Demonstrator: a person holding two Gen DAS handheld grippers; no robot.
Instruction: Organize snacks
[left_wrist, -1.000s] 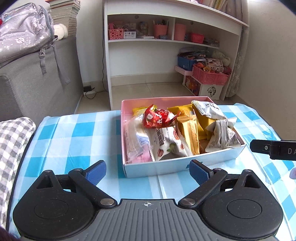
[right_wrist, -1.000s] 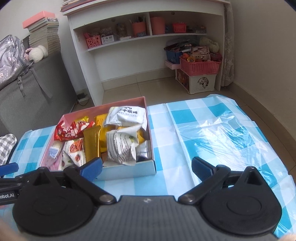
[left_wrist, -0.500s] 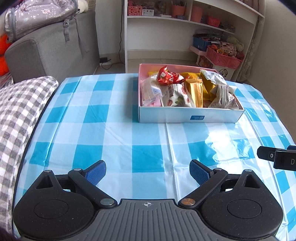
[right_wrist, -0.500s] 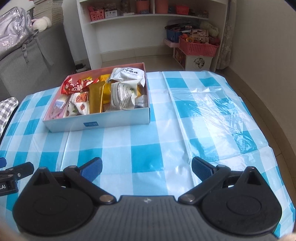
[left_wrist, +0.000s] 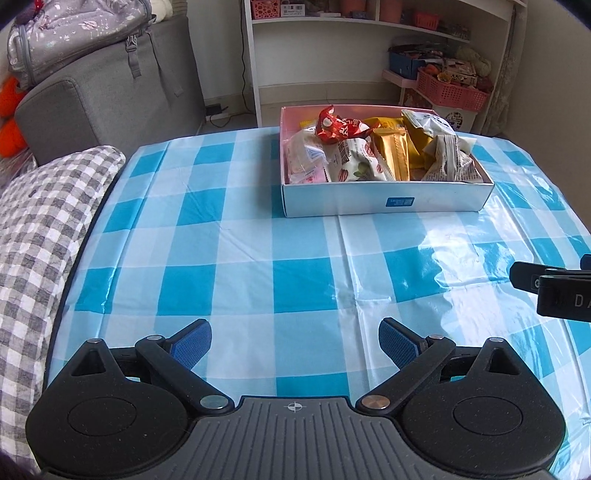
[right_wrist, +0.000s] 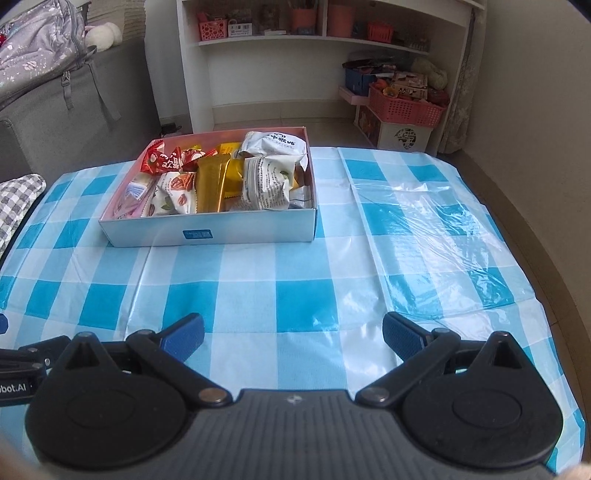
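Note:
A white box with a pink inside (left_wrist: 384, 199) (right_wrist: 207, 230) stands on the far part of the blue-checked tablecloth (left_wrist: 236, 236) (right_wrist: 295, 266). It holds several wrapped snacks: a red packet (left_wrist: 334, 127) (right_wrist: 162, 160), a gold bar (left_wrist: 393, 157) (right_wrist: 210, 184), white packets (left_wrist: 448, 162) (right_wrist: 266, 182). My left gripper (left_wrist: 295, 341) is open and empty, well back from the box. My right gripper (right_wrist: 291, 338) is open and empty, also near the table's front. The right gripper's side shows at the right edge of the left wrist view (left_wrist: 554, 288).
A grey-checked cushion (left_wrist: 37, 236) lies along the table's left edge. A grey sofa (left_wrist: 110, 99) with a bag stands behind it. A white shelf unit (right_wrist: 295, 55) and pink baskets (right_wrist: 404, 107) stand beyond the table on the floor.
Both grippers have drawn back from the box towards the table's front edge, so the box looks farther away. Both stay open and empty.

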